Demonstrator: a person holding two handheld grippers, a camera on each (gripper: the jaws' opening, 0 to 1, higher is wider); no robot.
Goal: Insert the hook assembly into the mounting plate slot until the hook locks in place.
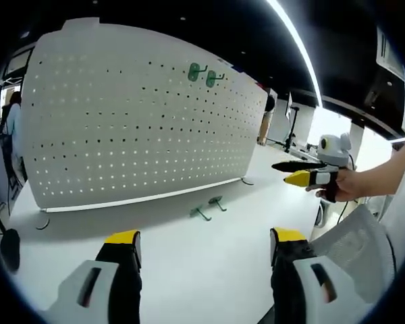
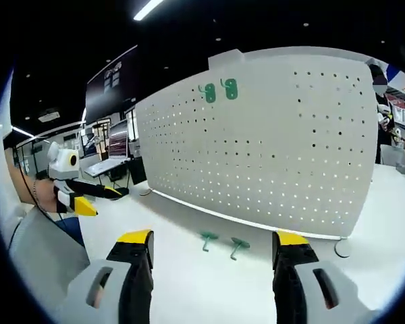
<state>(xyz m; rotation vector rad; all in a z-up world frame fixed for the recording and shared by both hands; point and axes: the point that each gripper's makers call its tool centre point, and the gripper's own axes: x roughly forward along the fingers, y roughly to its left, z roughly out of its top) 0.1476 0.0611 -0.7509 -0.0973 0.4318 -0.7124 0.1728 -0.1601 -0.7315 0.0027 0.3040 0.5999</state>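
On the white surface point(image 1: 189, 263), close to the foot of the upright white perforated pegboard panel point(image 1: 135, 115), two small green plastic hooks point(image 1: 208, 207) lie side by side, loose and untouched; in the right gripper view they sit just ahead of the panel's lower edge point(image 2: 223, 243). Two more green hooks point(image 1: 204, 74) already hang near the panel's top edge. The left claw point(image 1: 206, 246) is spread wide and empty, hovering well back from the loose hooks. The right claw point(image 2: 212, 246) is likewise spread and empty in its own view; seen from the left gripper view point(image 1: 304, 172) its yellow-tipped jaws look nearly together, held in a person's hand point(image 1: 347, 185) off to the side.

The step in hand looks like the first pick-up. To do it well, one claw should come down over a single hook, pinching its stem rather than the flat base, so the back tabs stay free to enter the panel's holes. Approaching low and square would avoid nudging the neighbouring hook away.
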